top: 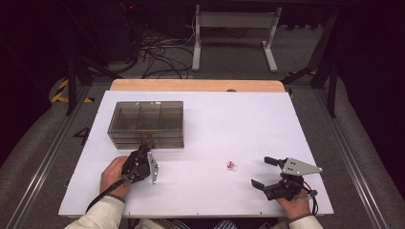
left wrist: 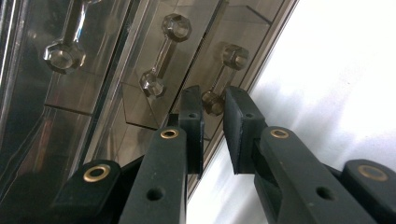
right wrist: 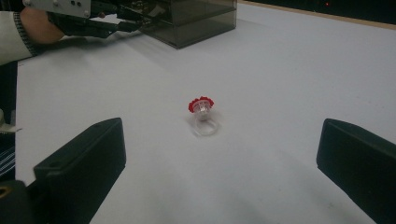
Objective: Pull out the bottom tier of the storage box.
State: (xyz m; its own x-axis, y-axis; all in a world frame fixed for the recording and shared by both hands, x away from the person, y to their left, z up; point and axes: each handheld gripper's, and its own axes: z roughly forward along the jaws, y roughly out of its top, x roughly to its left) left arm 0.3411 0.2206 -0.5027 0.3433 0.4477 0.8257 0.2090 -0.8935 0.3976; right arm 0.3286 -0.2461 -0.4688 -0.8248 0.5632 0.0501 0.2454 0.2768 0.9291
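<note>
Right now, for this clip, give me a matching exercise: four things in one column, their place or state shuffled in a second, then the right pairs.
Things:
1. drawer box
2. ring
3. left gripper
4. right gripper

Place or state:
A. jaws wide apart, aimed at the small red-topped thing
B. lies alone on the white table, between the two hands
C. smoky and see-through, on the far left part of the table
D. jaws narrow, either side of a drawer handle

Pairs: 1-C, 2-B, 3-D, 4-A

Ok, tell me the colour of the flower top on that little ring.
Red, on a clear ring; the right gripper view shows it best.
</note>
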